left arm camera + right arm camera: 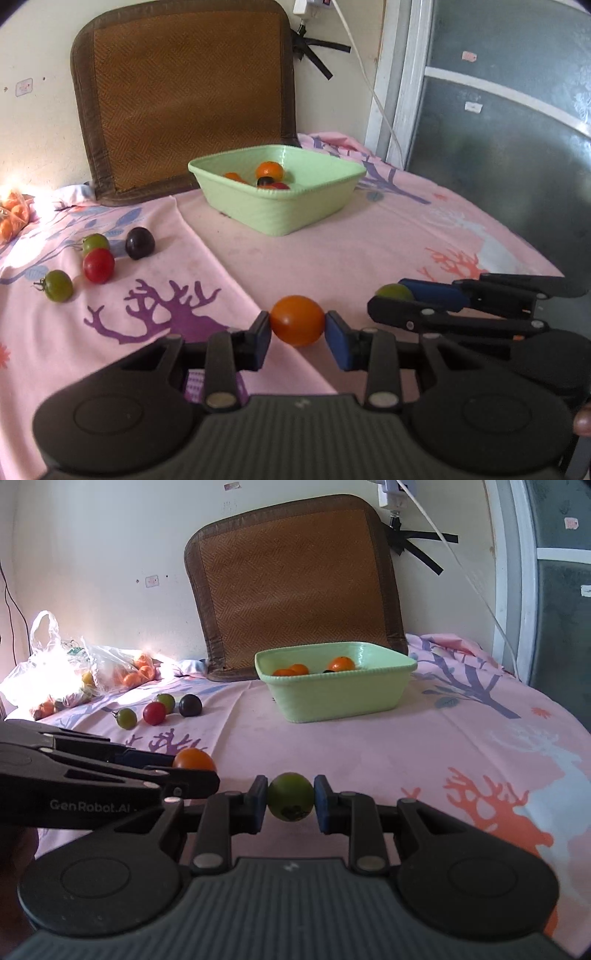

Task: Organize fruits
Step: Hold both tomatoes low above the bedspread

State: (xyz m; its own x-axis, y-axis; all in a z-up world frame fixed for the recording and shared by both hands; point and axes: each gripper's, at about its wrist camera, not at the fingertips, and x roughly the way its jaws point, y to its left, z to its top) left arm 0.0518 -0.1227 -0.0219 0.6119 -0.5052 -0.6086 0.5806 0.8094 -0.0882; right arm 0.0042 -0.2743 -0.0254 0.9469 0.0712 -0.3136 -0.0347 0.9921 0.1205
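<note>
Both tongs are loaded, so the step in hand looks like carrying 2 fruits to the green basin point(280, 218) on the far side of the bed point(369, 258). To do it well, keep each squeeze steady but light, since these small round fruits could slip or bruise, lift over the basin's near rim, and open only once low inside, so nothing bounces onto the fruits already there.

The left tongs point(297, 326) are clamped narrow on an orange tomato point(297, 320), pinched at its 2 sides between the blue pads. The right tongs point(290, 797) grip a green tomato point(290, 795) the same way. On the bed to the left, 4 loose fruits point(98, 265) lie well apart from both tongs.
</note>
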